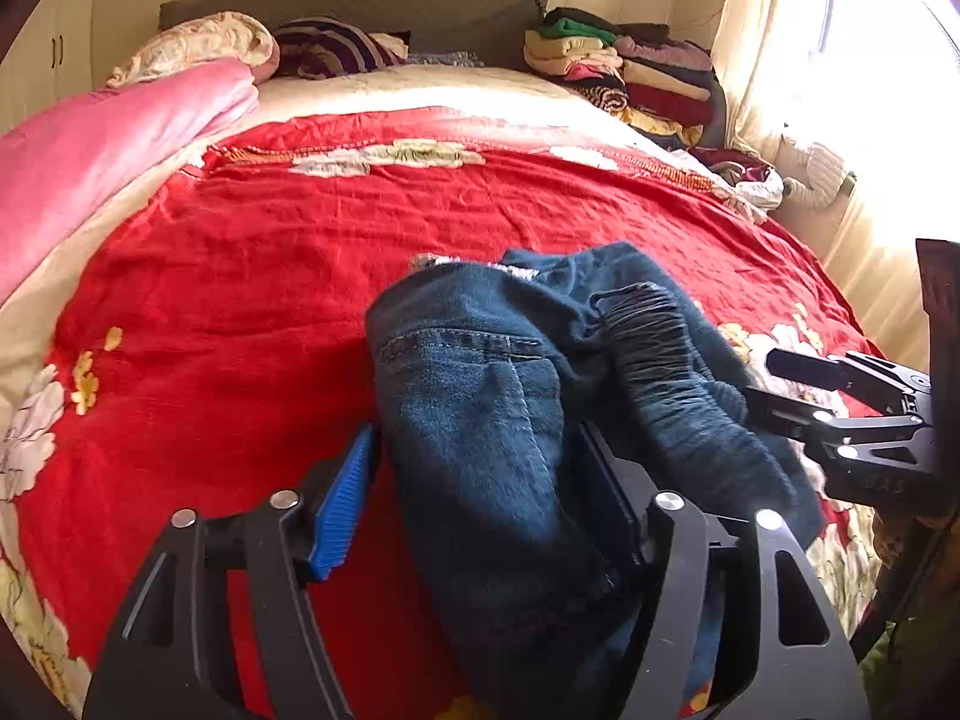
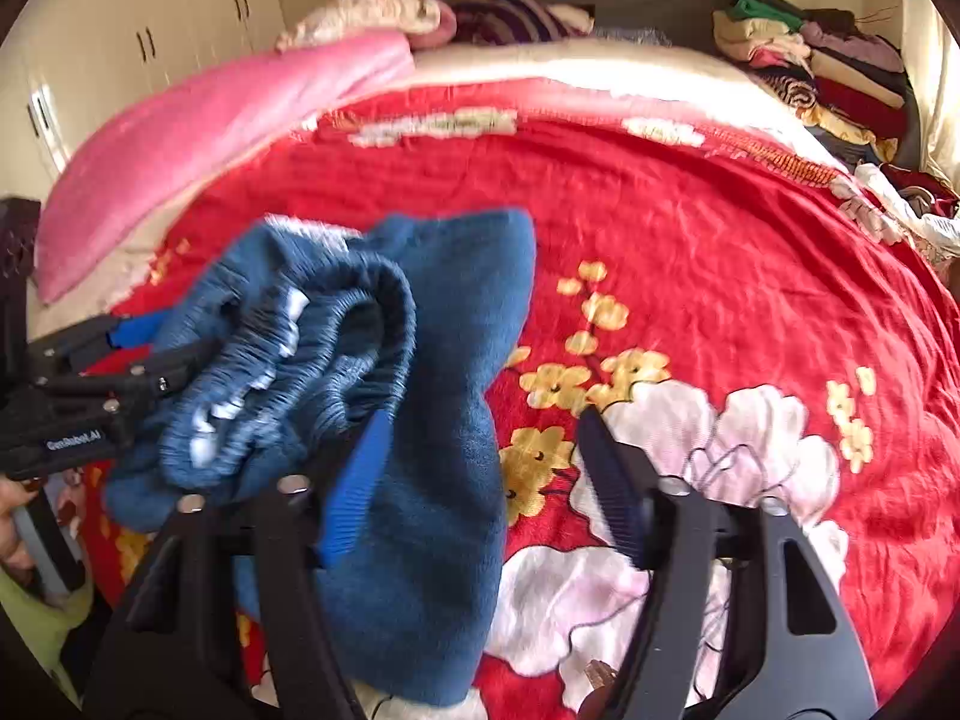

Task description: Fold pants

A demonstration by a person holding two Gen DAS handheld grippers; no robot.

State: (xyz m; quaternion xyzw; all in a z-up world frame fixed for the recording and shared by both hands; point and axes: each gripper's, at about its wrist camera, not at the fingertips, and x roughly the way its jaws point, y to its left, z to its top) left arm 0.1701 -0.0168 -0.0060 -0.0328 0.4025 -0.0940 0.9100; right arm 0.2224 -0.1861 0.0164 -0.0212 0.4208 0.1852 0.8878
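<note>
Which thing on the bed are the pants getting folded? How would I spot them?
Find the big red flowered bedspread covering the bed. Near its close edge lies a bunched heap, the blue jeans. Unlike the neat clothes stack by the headboard, they are denim with a gathered elastic waistband.

Home bedroom, bed (image 1: 372, 222) with red flowered blanket, pillows (image 1: 204, 42), stacked folded clothes (image 1: 630, 72), wardrobe doors (image 2: 150, 30), curtained window (image 1: 798, 60)

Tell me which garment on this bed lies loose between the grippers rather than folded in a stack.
The blue jeans, crumpled on the red bedspread. The other clothes sit folded in a pile by the headboard.
</note>
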